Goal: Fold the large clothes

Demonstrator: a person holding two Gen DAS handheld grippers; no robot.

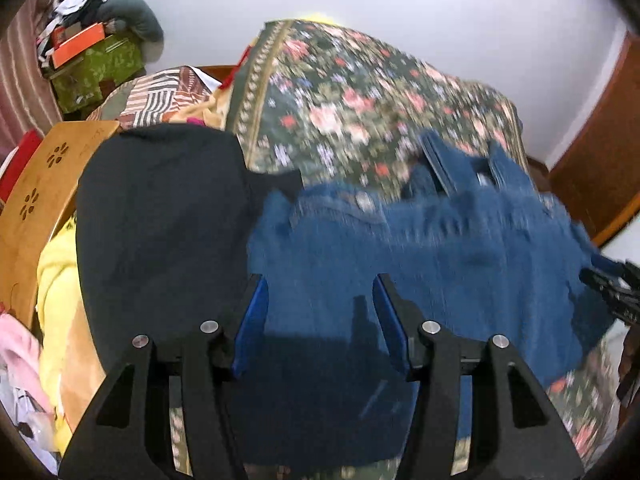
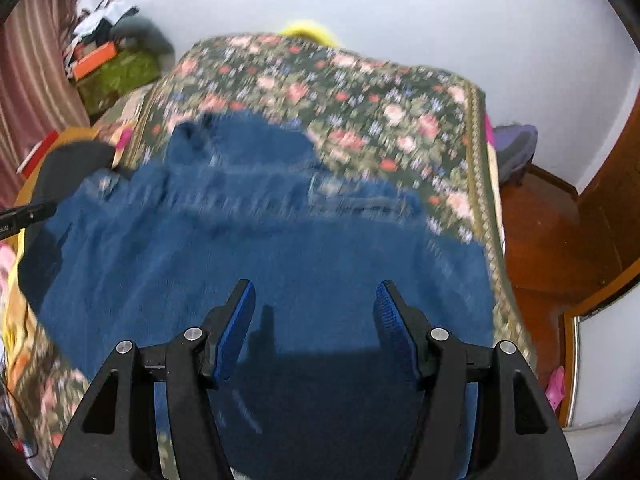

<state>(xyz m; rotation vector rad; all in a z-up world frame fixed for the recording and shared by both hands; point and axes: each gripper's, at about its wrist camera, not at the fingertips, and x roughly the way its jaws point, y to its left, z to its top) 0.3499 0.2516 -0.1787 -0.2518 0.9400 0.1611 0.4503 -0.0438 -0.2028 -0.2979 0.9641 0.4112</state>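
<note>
A pair of blue jeans (image 2: 280,248) is spread flat on the floral bedspread (image 2: 360,92), presumably laid out for folding; its waistband is seen toward twelve o'clock, its long axis running twelve to six. Both the right gripper (image 2: 314,320) and the left gripper (image 1: 320,312) are held above it, jaws spread, nothing pinched. A black garment (image 1: 160,220) lies at nine o'clock.

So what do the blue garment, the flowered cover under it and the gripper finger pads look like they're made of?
Blue garment: likely denim, a matte mid-blue weave with paler worn seams and what looks like a waistband.
Flowered cover: printed woven cloth, matte, with a banded border; motion blur hides the weave.
Finger pads: blue, finely ribbed, probably rubber or soft plastic, on black rigid plastic fingers.
</note>
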